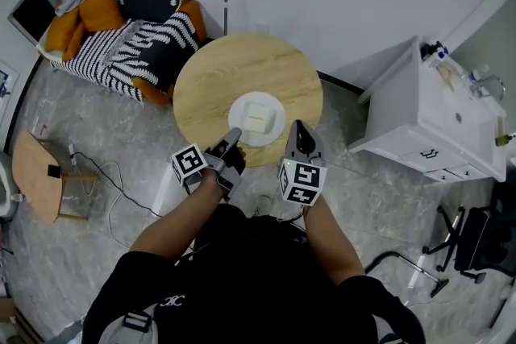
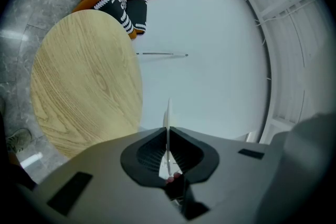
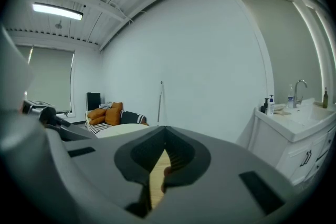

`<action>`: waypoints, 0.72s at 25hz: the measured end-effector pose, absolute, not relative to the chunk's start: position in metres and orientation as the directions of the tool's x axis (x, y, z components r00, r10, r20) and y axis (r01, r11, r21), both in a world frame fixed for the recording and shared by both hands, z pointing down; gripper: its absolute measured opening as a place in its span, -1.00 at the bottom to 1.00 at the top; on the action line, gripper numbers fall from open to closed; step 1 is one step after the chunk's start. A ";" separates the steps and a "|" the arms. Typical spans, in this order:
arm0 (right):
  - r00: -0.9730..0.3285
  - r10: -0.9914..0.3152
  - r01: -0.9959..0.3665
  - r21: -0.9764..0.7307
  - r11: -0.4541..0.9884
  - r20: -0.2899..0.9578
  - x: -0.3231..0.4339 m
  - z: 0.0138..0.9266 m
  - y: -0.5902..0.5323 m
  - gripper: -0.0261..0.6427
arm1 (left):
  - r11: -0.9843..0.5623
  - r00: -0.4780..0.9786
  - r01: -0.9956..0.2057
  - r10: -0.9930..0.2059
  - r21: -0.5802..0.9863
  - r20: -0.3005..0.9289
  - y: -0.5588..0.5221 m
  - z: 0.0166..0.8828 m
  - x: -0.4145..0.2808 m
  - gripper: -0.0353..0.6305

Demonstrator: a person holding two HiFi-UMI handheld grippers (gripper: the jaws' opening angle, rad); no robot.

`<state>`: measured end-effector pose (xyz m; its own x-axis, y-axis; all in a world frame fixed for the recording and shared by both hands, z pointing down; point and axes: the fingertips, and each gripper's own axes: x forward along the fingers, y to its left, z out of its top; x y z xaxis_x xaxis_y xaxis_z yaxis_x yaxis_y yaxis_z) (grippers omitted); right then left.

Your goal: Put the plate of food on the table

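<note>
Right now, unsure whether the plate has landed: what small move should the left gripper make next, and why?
Probably lower the left gripper a little: its jaws clamp the plate by the rim, and its view shows a gap between plate and table.

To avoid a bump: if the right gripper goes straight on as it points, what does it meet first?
Likely nothing close: the right gripper points above the table toward the white wall; depth is unclear.
</note>
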<state>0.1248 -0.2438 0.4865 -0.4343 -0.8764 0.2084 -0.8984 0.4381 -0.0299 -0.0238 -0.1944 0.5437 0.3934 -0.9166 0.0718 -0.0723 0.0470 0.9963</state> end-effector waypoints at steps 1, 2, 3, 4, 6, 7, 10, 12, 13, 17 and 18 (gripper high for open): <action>-0.436 -0.874 -0.897 -0.029 0.441 0.212 0.125 0.488 -0.245 -0.91 | 0.047 0.389 -0.074 -0.918 0.996 0.073 -0.197 0.544 -0.024 -0.83; -0.439 -0.873 -0.896 -0.028 0.444 0.214 0.125 0.488 -0.246 -0.91 | 0.048 0.385 -0.079 -0.920 0.996 0.075 -0.198 0.543 -0.025 -0.83; -0.441 -0.872 -0.895 -0.027 0.446 0.214 0.123 0.488 -0.248 -0.91 | 0.051 0.382 -0.083 -0.921 0.995 0.079 -0.200 0.543 -0.026 -0.83; -0.442 -0.871 -0.894 -0.027 0.447 0.214 0.121 0.487 -0.249 -0.91 | 0.054 0.380 -0.087 -0.921 0.995 0.084 -0.201 0.544 -0.028 -0.83; -0.440 -0.873 -0.895 -0.027 0.445 0.213 0.119 0.487 -0.254 -0.91 | 0.060 0.384 -0.088 -0.919 0.994 0.089 -0.205 0.545 -0.031 -0.83; -0.437 -0.874 -0.897 -0.028 0.442 0.212 0.118 0.486 -0.256 -0.91 | 0.062 0.388 -0.092 -0.917 0.994 0.093 -0.206 0.546 -0.032 -0.83; -0.428 -0.879 -0.901 -0.028 0.432 0.211 0.114 0.485 -0.264 -0.91 | 0.065 0.411 -0.112 -0.905 0.992 0.106 -0.214 0.548 -0.034 -0.83; -0.423 -0.881 -0.904 -0.024 0.428 0.213 0.111 0.484 -0.270 -0.91 | 0.067 0.423 -0.109 -0.900 0.992 0.107 -0.221 0.548 -0.036 -0.83; -0.419 -0.882 -0.905 -0.022 0.424 0.215 0.109 0.484 -0.272 -0.91 | 0.067 0.425 -0.102 -0.899 0.992 0.104 -0.224 0.547 -0.038 -0.83; -0.404 -0.890 -0.911 -0.008 0.412 0.212 0.098 0.481 -0.282 -0.91 | 0.057 0.433 -0.083 -0.897 0.995 0.088 -0.238 0.546 -0.052 -0.83; -0.403 -0.891 -0.911 0.004 0.413 0.208 0.095 0.479 -0.284 -0.91 | 0.060 0.435 -0.076 -0.896 0.995 0.087 -0.242 0.546 -0.056 -0.83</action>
